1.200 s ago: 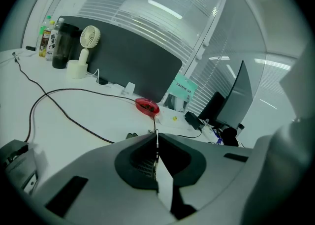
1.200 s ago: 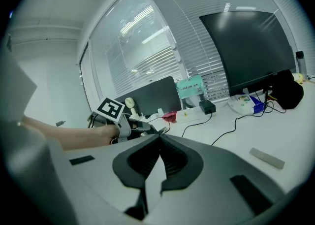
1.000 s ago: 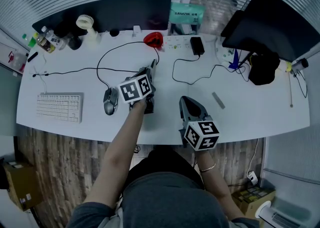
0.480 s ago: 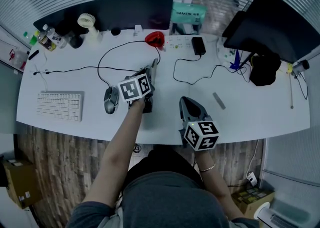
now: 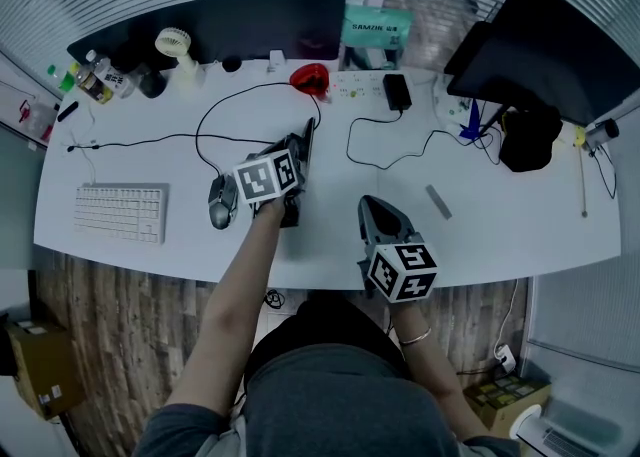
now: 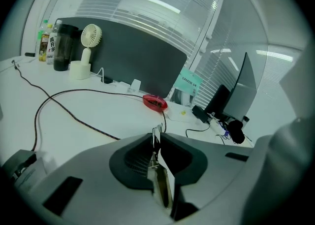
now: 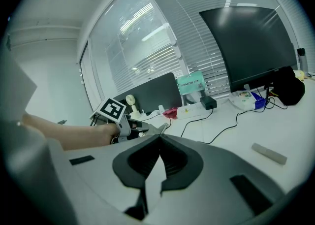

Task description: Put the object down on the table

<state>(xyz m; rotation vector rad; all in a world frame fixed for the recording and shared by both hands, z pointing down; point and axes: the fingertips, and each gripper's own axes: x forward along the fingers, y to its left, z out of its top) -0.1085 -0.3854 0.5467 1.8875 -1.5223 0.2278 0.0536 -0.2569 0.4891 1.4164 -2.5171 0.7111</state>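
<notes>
Left gripper (image 6: pixel 157 135): jaws drawn close, pinching a thin silvery metal strip (image 6: pixel 161 185) that lies lengthwise in the slot between them. What kind of tool it is, I cannot tell. So the task's thing is off the table, carried over the middle of the white desk table (image 5: pixel 500 235).

Right gripper (image 7: pixel 158 138): jaws together at the tips, nothing between them. It hangs near the front edge, apart from the left one.

Step, as judged: carry done or nearly so, release not yet made. The right gripper view shows the left one low over the surface; whether the strip touches the top, no view settles.

Next move calls for: lower until the strip rests flat, then part the jaws gently so it neither flicks nor sticks to a pad.

Room and edges:
- Bare white surface ahead and to the right of the left jaws, between the two cable loops. Best landing spot.
- Dark computer mouse (image 5: pixel 221 201) just beside the left gripper on its left; thin black cable (image 5: pixel 215 110) curves past ahead. Keep the strip off both.
- Small red dish-like object (image 5: pixel 308 77) and black power adapter (image 5: pixel 396 91) farther back, well apart.
- Small grey bar (image 5: pixel 436 201) near the right gripper, no obstacle.
- Front edge close behind the hands; set down away from it.
</notes>
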